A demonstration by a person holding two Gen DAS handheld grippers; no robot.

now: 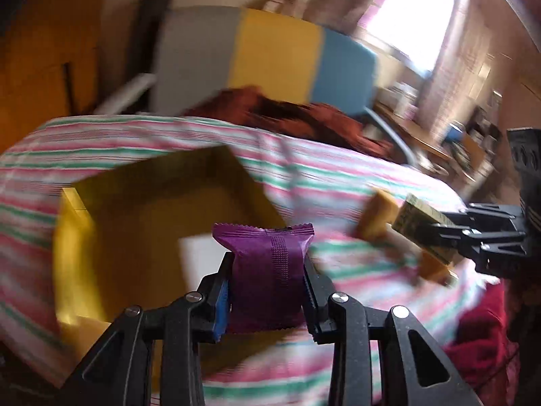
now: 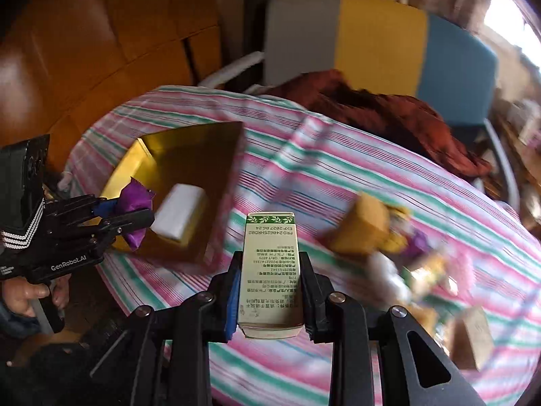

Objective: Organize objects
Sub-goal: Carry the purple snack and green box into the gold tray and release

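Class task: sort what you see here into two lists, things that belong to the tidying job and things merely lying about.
Part of the job:
purple packet in left gripper
printed carton in right gripper
yellow box
white block inside it
loose pile

Lying about:
rust-red cloth
striped chair

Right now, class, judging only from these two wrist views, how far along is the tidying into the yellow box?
Done: one white packet already lies inside the yellow box.

In hand: the left gripper is clamped on a purple packet, and the right gripper on a slim printed carton; neither is in the box yet.

Left: a blurred pile of small items sits loose on the striped cloth.
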